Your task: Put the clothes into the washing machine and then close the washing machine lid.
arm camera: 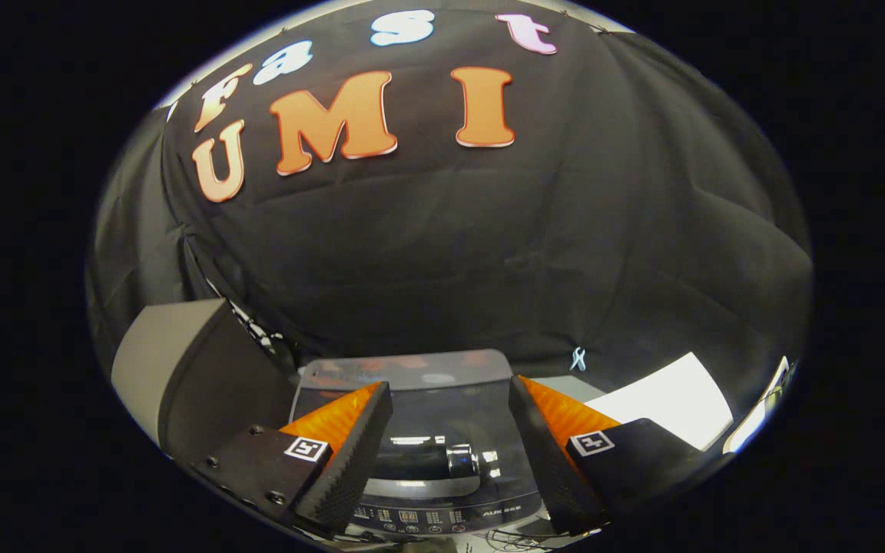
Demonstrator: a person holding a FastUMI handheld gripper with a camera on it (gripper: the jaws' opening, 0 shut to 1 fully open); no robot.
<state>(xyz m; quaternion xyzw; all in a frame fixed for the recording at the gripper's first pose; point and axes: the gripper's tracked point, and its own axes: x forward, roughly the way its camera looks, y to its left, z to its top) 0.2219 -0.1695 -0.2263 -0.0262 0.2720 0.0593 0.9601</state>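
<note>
Gripper (pixel 450 445): your fingers stand apart, nothing between them.
Lid (pixel 427 415): lies flat on washing machine (pixel 442 518).
Clothes: can't tell.

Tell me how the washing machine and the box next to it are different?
The washing machine has a shiny see-through lid, lying flat and shut; the grey box beside it is dull and solid. The machine has a button panel; the box shows none. The machine sits between the open gripper's fingers; the box stands beyond one finger.
</note>
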